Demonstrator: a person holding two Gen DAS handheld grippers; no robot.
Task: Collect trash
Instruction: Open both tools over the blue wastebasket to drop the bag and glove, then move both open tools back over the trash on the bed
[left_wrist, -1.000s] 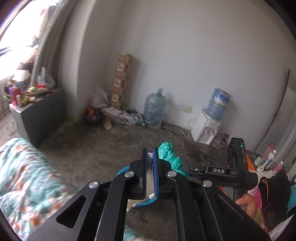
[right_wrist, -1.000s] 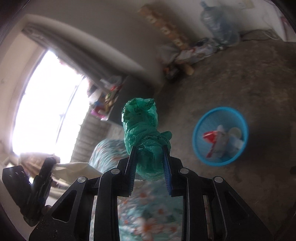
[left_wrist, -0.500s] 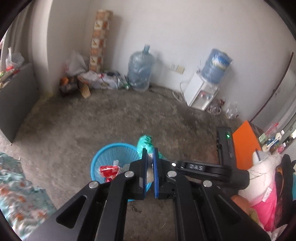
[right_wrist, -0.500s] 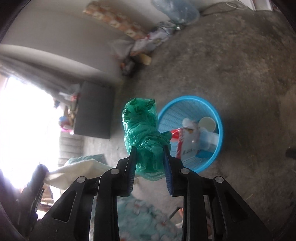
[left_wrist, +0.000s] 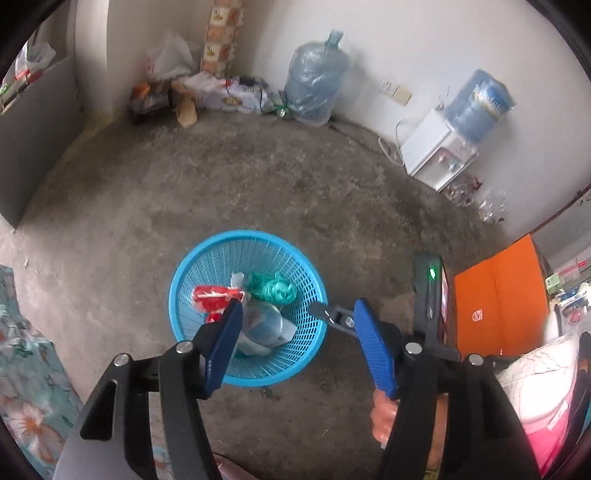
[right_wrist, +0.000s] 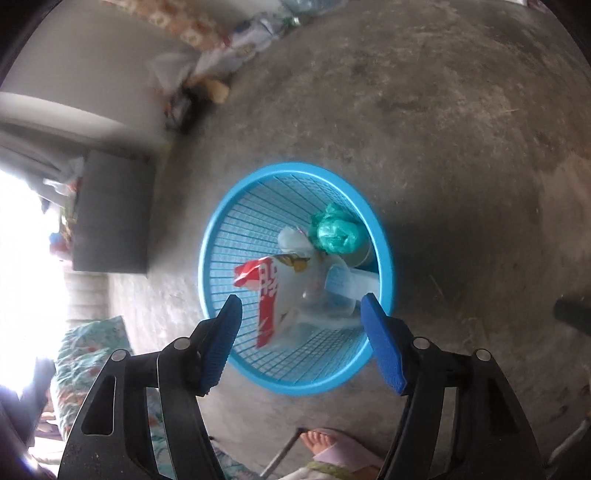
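Here, the left tongs (left_wrist: 297, 325) and the right tongs (right_wrist: 301, 314) both point down over a round blue plastic mesh basket (right_wrist: 221, 236); their blue ribbed pads are spreading apart, with nothing gripped between them. Inside the basket lie a crumpled green plastic bag (right_wrist: 334, 232), a red-and-white wrapper (right_wrist: 264, 291) and a clear plastic bottle (left_wrist: 264, 325). The basket stands on the grey concrete floor (left_wrist: 258, 177). Farther off, against the white wall, stand a large clear water jug (left_wrist: 316, 86) and a white water dispenser (left_wrist: 439, 151).
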